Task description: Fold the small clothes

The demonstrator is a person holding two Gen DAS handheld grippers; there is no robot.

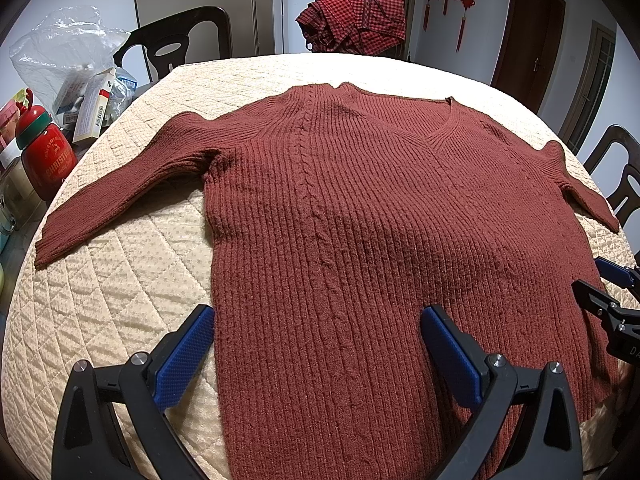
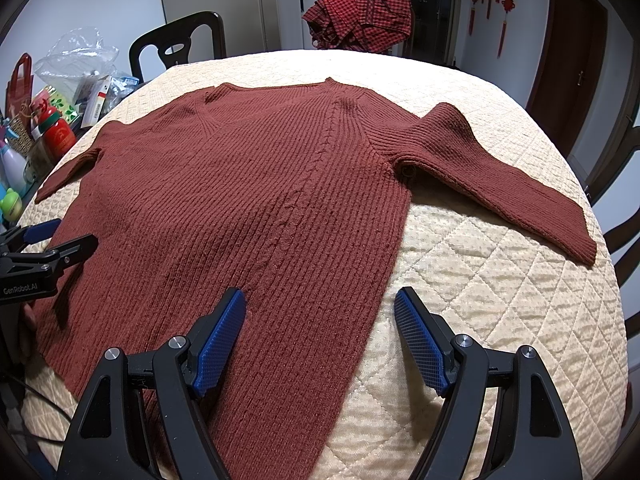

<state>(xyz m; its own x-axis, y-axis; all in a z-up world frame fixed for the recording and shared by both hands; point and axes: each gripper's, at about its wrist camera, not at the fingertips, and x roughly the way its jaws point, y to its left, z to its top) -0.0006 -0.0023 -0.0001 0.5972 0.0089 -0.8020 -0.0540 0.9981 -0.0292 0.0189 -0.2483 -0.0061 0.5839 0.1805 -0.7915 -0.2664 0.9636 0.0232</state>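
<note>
Lying flat, sweater (image 1: 360, 216), neckline pointing away

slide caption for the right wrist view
Open right gripper poised over the side edge of a rust-red sweater spread flat on a quilted table.

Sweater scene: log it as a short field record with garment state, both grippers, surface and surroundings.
garment: maroon knit sweater, spread flat, both sleeves out, unfolded
surface: cream quilted cover
left gripper: open, straddling the sweater's left side edge near the hem
right gripper: open, straddling the right side edge
far edge: red checked cloth, bunched
left side: red bottle, plastic bag
</note>
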